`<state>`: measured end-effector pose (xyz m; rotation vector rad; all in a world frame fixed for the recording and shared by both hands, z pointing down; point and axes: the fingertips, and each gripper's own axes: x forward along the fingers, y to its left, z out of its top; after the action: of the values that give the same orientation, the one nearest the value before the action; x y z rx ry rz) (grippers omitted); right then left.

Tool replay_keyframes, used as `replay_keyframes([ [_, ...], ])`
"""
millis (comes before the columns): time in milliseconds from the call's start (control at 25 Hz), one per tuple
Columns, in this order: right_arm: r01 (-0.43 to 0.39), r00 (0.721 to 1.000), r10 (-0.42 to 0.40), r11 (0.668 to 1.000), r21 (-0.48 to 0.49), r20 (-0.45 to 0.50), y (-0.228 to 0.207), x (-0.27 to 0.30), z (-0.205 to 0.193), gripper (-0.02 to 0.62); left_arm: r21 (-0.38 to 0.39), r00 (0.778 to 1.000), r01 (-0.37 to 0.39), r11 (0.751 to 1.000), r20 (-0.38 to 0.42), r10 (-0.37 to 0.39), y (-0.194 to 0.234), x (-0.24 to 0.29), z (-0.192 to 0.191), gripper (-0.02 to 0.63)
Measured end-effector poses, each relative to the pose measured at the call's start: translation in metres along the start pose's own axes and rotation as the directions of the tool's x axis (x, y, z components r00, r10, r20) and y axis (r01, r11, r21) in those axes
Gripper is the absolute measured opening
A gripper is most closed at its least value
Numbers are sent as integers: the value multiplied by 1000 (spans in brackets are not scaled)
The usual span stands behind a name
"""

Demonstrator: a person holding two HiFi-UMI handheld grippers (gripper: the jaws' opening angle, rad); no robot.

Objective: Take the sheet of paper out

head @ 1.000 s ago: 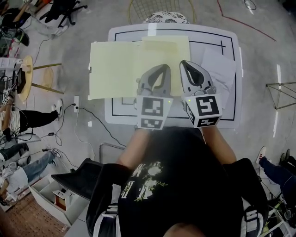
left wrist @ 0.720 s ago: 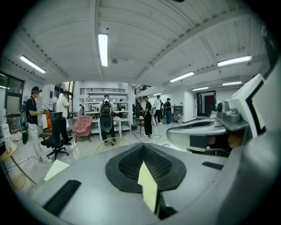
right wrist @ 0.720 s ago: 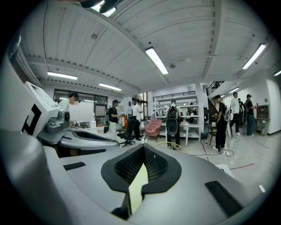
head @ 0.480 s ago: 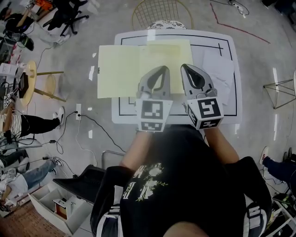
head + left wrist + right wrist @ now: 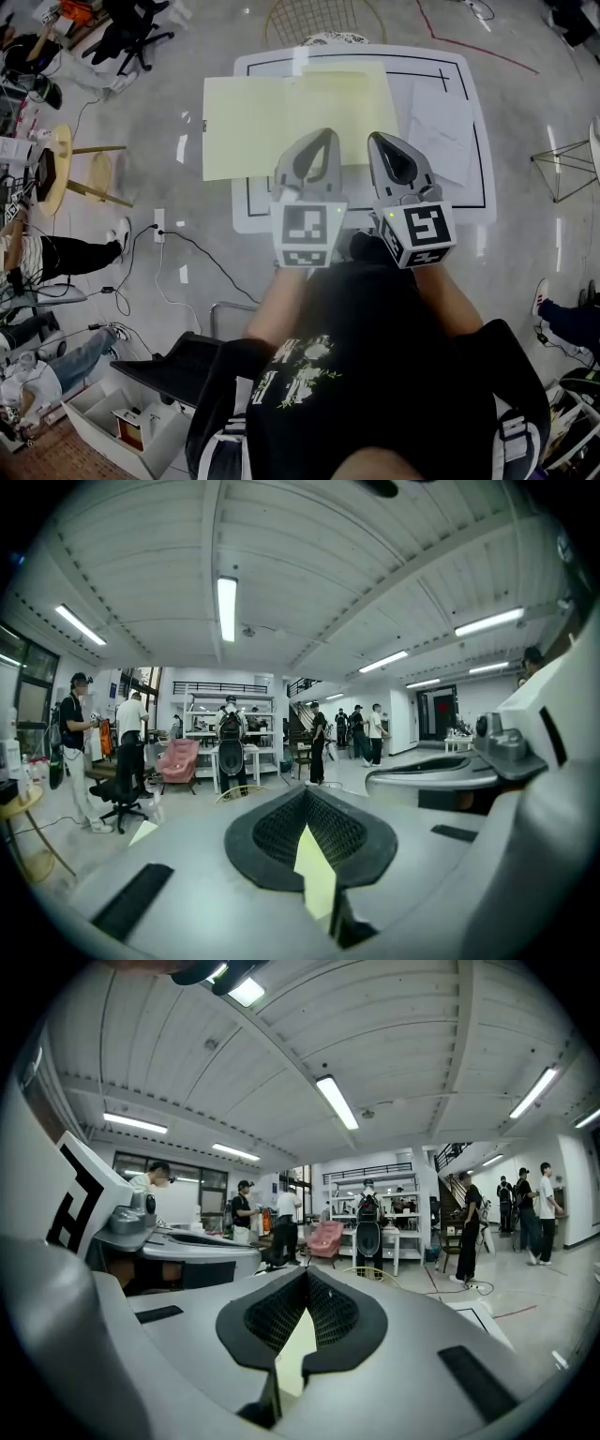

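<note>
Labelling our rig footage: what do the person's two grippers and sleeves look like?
The left gripper and right gripper are pale grey tapering shells with black gridded pads, each carrying a white cube with black square markers. Short black sleeves with white stripes.

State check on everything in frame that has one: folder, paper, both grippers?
yellow folder: open, lying flat, left leaf overhanging the edge of the table.
white paper: outside the folder, flat on the table to its right.
left gripper: jaws together, nothing clamped.
right gripper: jaws together, nothing clamped.
</note>
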<state>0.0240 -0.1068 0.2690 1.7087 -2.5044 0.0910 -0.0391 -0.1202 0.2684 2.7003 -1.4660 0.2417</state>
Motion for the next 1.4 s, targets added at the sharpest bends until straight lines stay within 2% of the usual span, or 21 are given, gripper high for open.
replay_keyframes([
  [440, 26, 1000, -26, 1000, -2, 13, -19, -32, 0, 2, -2, 1000, -3, 1000, 7, 3, -23, -11, 1, 2],
  [880, -2, 1000, 4, 998, -56, 24, -59, -50, 15, 0, -3, 999, -34, 999, 13, 35, -57, 7, 17, 2],
  [1400, -27, 999, 30, 996, -81, 35, -71, -61, 16, 0, 12, 999, -32, 999, 11, 32, -79, 17, 23, 2],
])
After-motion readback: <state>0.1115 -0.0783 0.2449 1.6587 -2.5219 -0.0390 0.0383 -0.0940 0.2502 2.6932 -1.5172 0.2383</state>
